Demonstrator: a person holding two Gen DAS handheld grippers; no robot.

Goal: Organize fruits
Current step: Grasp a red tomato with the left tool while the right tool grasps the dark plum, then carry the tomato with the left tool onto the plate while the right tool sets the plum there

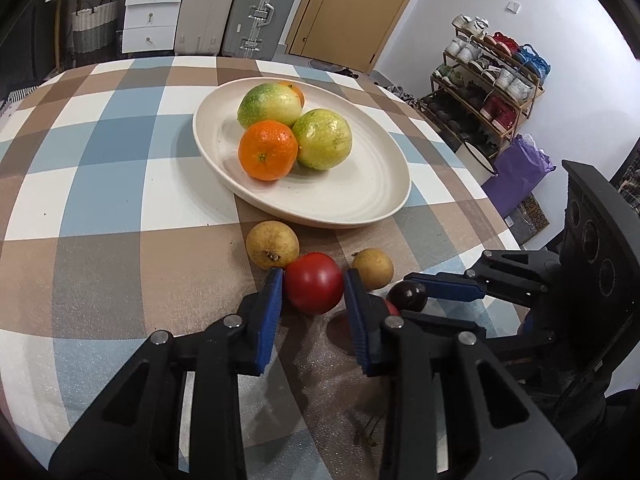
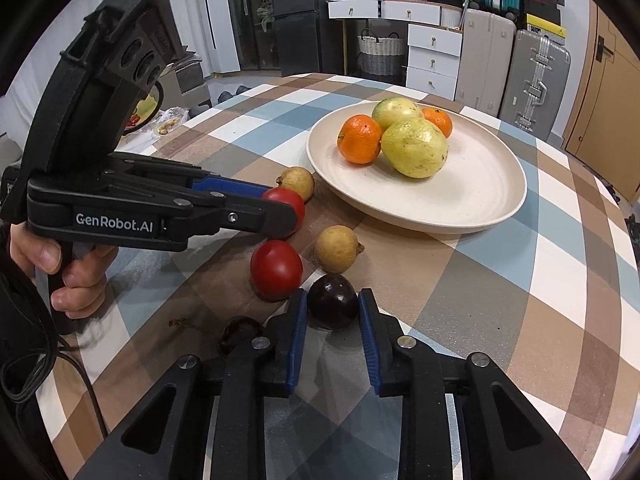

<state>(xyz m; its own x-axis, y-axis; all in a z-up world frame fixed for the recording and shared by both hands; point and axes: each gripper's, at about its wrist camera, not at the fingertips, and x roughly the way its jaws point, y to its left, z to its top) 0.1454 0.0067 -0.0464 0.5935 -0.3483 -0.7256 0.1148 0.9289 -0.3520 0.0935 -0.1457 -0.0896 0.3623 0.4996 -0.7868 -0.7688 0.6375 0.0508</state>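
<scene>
A cream plate (image 1: 360, 196) (image 2: 480, 200) on the checked tablecloth holds two green-yellow guavas (image 1: 322, 140) (image 2: 414, 148) and two oranges (image 1: 267, 150) (image 2: 359, 139). In front of it lie two tan longans (image 1: 272, 244) (image 1: 373, 268), two red tomatoes and a dark purple fruit. My left gripper (image 1: 314, 280) (image 2: 280, 212) is shut on a red tomato (image 1: 314, 282) (image 2: 286, 204). My right gripper (image 2: 333, 308) (image 1: 416, 294) is closed around the dark purple fruit (image 2: 333, 306) (image 1: 408, 295), its pads at both sides. A second red tomato (image 2: 276, 268) lies free beside it.
A dark stem scrap (image 2: 240, 330) lies on the cloth near my right gripper. A shoe rack (image 1: 488, 88) and a purple bag (image 1: 520, 172) stand beyond the table's right edge. Suitcases (image 2: 532, 76) and white drawers (image 2: 432, 56) line the far wall.
</scene>
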